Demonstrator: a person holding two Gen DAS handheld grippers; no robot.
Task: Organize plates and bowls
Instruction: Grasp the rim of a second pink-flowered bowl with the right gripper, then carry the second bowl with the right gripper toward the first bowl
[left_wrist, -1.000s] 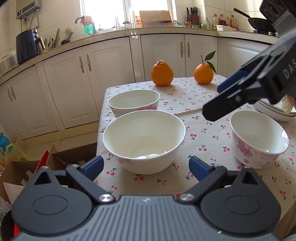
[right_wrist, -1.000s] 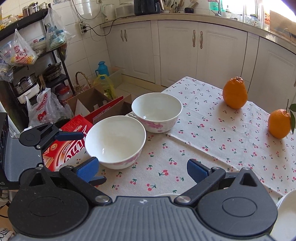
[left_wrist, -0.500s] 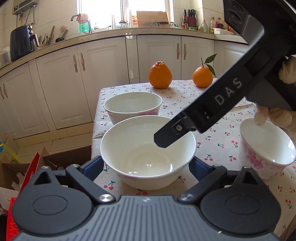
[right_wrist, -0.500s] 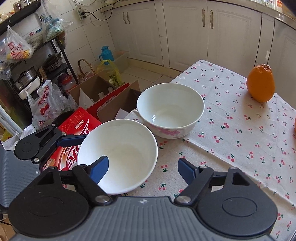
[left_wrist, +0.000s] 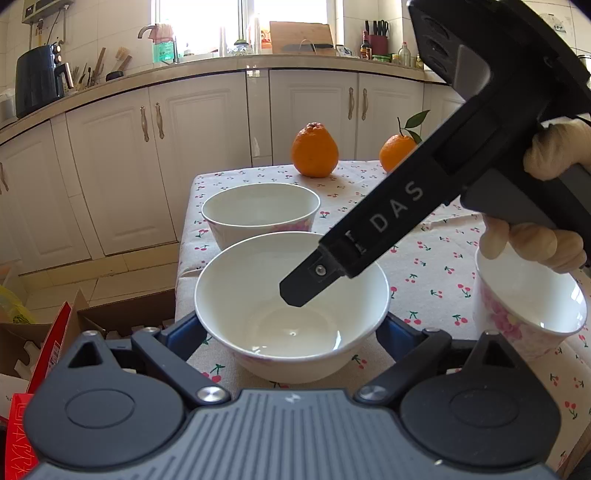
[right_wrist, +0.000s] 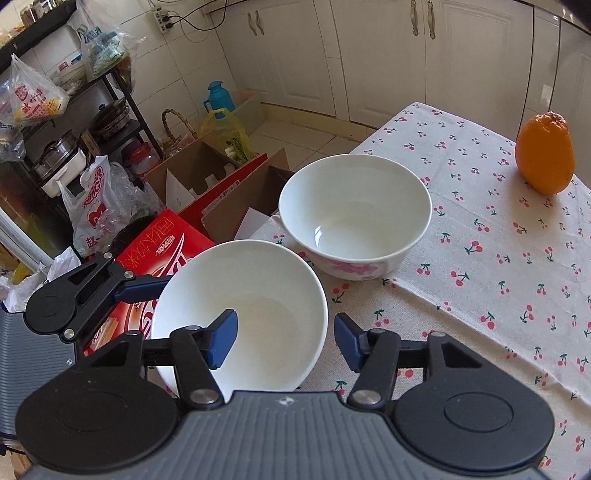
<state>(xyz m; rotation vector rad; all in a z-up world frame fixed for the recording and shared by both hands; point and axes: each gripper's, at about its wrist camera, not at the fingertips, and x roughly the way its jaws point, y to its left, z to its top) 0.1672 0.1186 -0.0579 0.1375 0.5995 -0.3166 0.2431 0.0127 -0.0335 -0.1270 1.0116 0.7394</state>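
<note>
Closing right gripper (right_wrist: 284, 341) fingers straddle near bowl (right_wrist: 255, 295) rim, tilted down; left gripper (left_wrist: 291, 332) fingers flank bowl, closing.

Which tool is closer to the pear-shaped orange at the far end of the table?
Right. The right tool straddles the near bowl's rim; the orange lies beyond. The left tool sits behind that bowl.

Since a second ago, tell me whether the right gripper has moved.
Yes. In the left wrist view the right gripper has swung leftward and down from above the small floral bowl to over the near white bowl, its jaws closing astride that bowl's rim.
</note>
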